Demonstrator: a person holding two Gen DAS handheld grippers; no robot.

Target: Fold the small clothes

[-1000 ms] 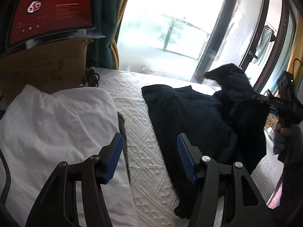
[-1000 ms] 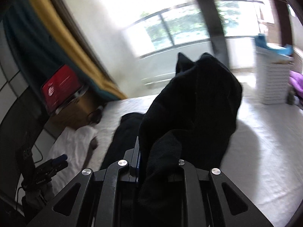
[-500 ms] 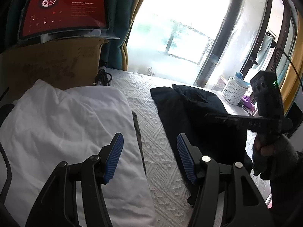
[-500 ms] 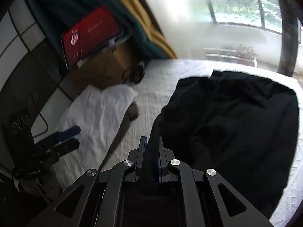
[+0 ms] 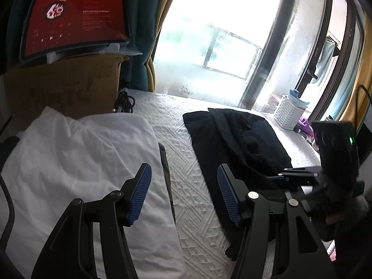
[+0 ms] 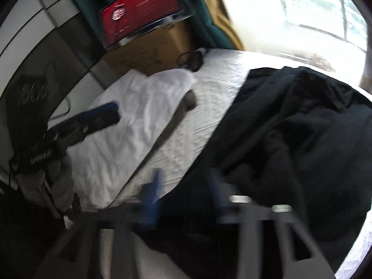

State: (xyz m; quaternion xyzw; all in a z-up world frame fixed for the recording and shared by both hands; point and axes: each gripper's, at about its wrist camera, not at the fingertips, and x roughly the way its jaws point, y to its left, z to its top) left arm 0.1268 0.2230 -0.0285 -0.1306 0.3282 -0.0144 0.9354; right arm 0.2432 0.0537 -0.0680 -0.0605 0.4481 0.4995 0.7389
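A black garment (image 5: pixel 234 139) lies folded over on itself on the white bedspread (image 5: pixel 183 181), right of centre. To its left lies a white garment (image 5: pixel 81 162). My left gripper (image 5: pixel 183 193) hangs open above the strip of bedspread between the two, holding nothing. In the blurred right wrist view my right gripper (image 6: pixel 184 190) is low over the near edge of the black garment (image 6: pixel 290 139). Its jaws are opening, with black cloth lying loose between the blue pads (image 6: pixel 152 193). The right gripper (image 5: pixel 286 174) also shows at the right of the left wrist view.
A cardboard box (image 5: pixel 65 88) with a red-screened tablet (image 5: pixel 74 23) on top stands at the bed's far left, a coiled black cable (image 5: pixel 124 102) beside it. A white basket (image 5: pixel 288 114) sits at the far right by the window. Curtains hang behind.
My right gripper swung the raised black flap over and down onto the garment, then opened and let it go. The left gripper stayed where it was, open.
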